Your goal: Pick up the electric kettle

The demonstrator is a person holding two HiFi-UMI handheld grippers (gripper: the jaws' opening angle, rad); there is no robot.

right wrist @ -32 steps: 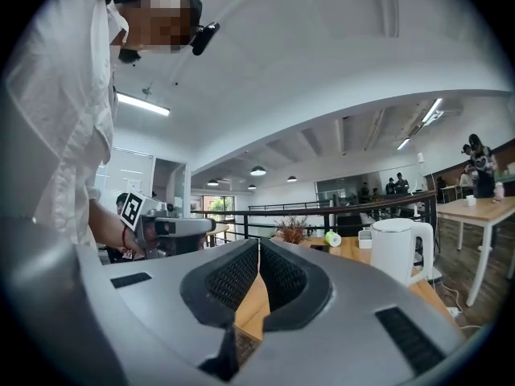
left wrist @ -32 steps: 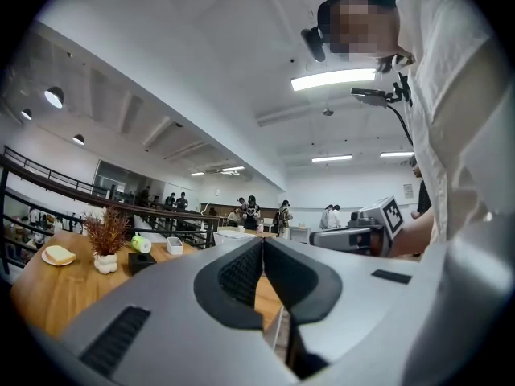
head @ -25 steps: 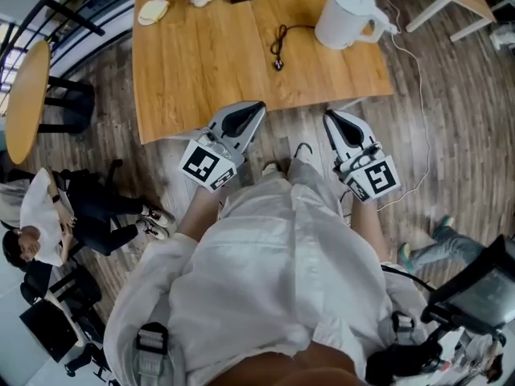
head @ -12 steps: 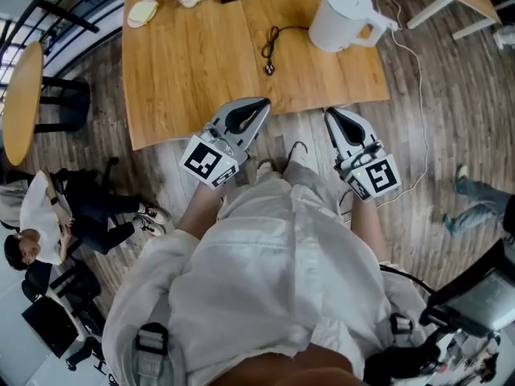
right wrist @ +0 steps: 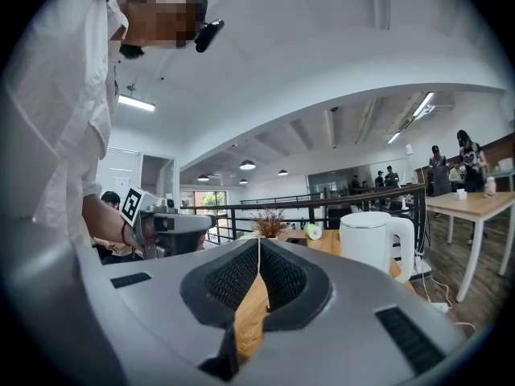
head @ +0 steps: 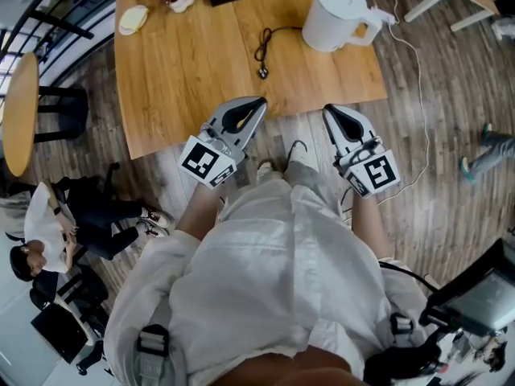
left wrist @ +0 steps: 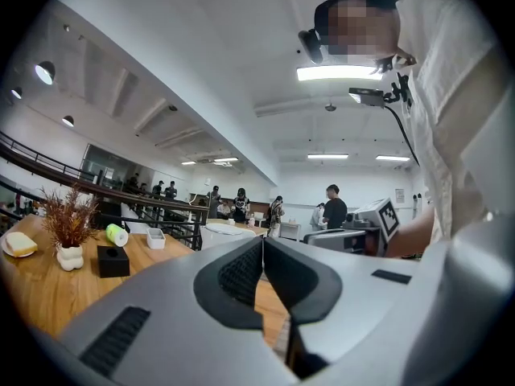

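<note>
Since a second ago the worktop [head: 201, 79] and the white electric kettle [head: 336, 18] have drifted slightly toward 10 o'clock in the head view. The kettle stands upright near the worktop's 1 o'clock corner, with a black cord [head: 264, 43] lying at its 9 o'clock. The left gripper [head: 261, 102] and right gripper [head: 327, 109] point to 12 o'clock, tips at the near edge, well apart from the kettle.

Left gripper view: jaws pressed together, nothing between them.

Right gripper view: jaws together and empty, the kettle at 3 o'clock beyond them.
</note>
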